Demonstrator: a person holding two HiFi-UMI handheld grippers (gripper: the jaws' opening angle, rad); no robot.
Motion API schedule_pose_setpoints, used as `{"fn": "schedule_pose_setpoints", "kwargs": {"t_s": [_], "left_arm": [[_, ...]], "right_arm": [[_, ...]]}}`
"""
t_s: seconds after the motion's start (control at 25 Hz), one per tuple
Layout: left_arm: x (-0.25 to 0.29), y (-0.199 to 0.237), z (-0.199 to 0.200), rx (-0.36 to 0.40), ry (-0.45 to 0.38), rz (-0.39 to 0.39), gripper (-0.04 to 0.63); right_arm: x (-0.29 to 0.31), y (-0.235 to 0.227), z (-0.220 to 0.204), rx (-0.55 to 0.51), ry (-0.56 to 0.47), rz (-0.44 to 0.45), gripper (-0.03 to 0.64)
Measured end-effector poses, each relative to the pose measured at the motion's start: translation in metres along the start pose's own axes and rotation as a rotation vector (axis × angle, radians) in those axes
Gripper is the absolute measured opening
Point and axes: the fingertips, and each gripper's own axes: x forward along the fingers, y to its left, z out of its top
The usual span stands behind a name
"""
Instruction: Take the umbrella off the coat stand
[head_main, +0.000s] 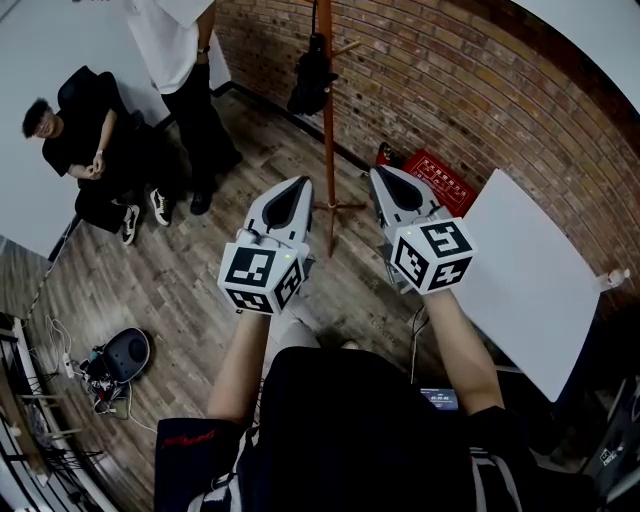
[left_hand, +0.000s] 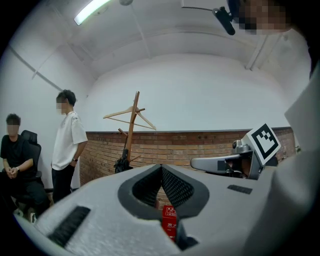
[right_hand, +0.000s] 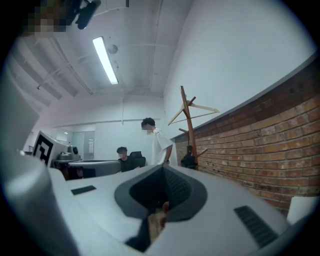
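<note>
I see wood plank floor (head_main: 190, 285) w/ coat stand (head_main: 327, 130) standing on it by brick wall (head_main: 450, 70). Red box (head_main: 440, 182) just right of stand, white table (head_main: 530, 270) further right. Round dark unit (head_main: 128, 352) w/ cables (head_main: 70, 365) well left of stand.

coat stand (head_main: 327, 150): smooth wood | umbrella (head_main: 311, 75): matt cloth | wall (head_main: 480, 90): rough brick | floor (head_main: 170, 280): wood planks

The umbrella (head_main: 311, 75) hangs on the coat stand (head_main: 327, 130), against its left side. The brick wall (head_main: 450, 70) runs just behind the stand. A standing person (head_main: 180, 50) is left of the stand, and a seated person (head_main: 90, 150) is further left. A crate (head_main: 437, 182) lies on the floor (head_main: 200, 270) right of the stand's base, and the bench (head_main: 530, 270) is further right.
</note>
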Motion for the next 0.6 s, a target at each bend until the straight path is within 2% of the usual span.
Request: {"fn": "schedule_pose_setpoints", "kwargs": {"t_s": [0.6], "left_arm": [[0.022,0.007,-0.005,0.001,0.015,0.002,0.017]], "right_arm": [[0.020,-0.018,0.000,0.022,-0.002,0.020,0.028]]}}
